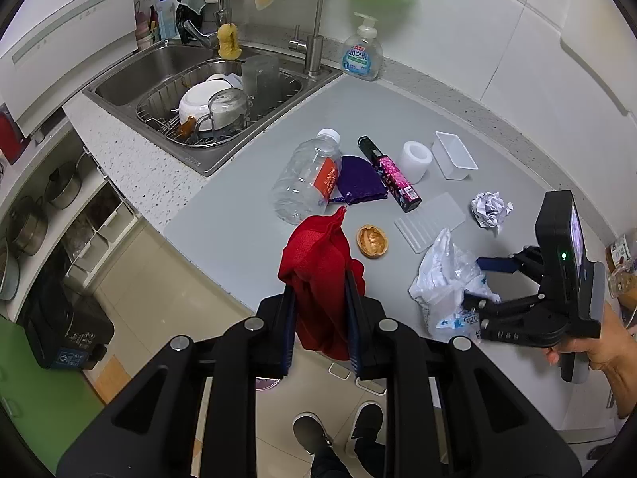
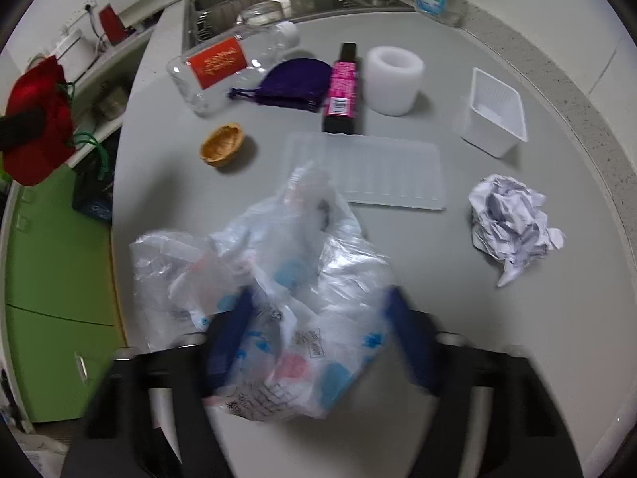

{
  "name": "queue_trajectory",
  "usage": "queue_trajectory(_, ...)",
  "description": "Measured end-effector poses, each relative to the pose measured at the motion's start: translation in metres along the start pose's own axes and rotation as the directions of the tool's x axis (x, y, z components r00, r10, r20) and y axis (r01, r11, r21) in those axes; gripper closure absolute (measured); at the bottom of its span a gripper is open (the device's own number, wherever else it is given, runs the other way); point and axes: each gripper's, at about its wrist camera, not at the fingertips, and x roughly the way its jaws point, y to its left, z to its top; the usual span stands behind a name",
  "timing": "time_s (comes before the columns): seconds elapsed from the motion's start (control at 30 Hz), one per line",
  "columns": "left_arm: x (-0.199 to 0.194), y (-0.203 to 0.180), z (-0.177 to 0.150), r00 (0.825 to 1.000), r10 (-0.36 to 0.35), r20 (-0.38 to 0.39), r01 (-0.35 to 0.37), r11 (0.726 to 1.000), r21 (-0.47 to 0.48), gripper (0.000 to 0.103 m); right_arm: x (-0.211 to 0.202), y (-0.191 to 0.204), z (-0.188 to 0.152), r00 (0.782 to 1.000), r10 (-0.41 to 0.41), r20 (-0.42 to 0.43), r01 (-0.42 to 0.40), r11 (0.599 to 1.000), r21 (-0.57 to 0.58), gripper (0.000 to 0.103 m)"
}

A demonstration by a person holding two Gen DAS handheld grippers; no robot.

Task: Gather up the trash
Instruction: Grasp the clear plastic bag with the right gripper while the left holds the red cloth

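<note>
A red cloth bag [image 1: 314, 263] hangs over the counter's front edge, and my left gripper [image 1: 318, 290] is shut on it; it also shows at the far left of the right wrist view [image 2: 38, 119]. A crumpled clear plastic bag [image 2: 278, 263] with blue and pink print lies on the grey counter [image 2: 497, 338]. My right gripper [image 2: 318, 318] straddles it, its blurred blue pads against both sides. From the left wrist view, the right gripper [image 1: 483, 283] comes in from the right at the plastic bag [image 1: 446, 275]. A ball of crumpled paper [image 2: 509, 219] and a walnut shell [image 2: 222, 145] lie nearby.
Farther back lie an empty clear bottle [image 1: 306, 177], a purple pouch [image 1: 360, 179], a pink and black box [image 1: 392, 175], a white foam roll [image 1: 416, 159], a white tub [image 1: 454, 155] and a ridged clear tray [image 1: 430, 221]. A sink [image 1: 131, 79] with dishes is at the back left.
</note>
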Motion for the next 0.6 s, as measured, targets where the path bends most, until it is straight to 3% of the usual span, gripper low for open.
queue_trajectory(0.17,0.002,-0.001,0.0,1.0,-0.008,-0.002,0.008,1.0,-0.001,0.082,-0.009,-0.006,-0.003,0.999,-0.015,0.028,0.014,1.0,0.011,0.073)
queue_trajectory(0.27,0.002,-0.003,0.0,1.0,-0.013,0.002,0.013,1.0,0.002,0.082,-0.017,-0.01,-0.003,0.999,-0.014,0.049,0.013,1.0,0.025,0.097)
queue_trajectory(0.33,0.002,-0.005,0.0,1.0,-0.017,0.003,0.017,1.0,0.006,0.082,-0.022,-0.012,-0.001,0.998,-0.013,0.055,0.011,0.999,0.034,0.102)
queue_trajectory(0.6,-0.007,-0.007,-0.004,0.999,-0.027,0.018,0.027,1.0,0.016,0.082,-0.044,0.001,-0.001,0.994,-0.006,0.11,0.002,0.999,0.034,0.103)
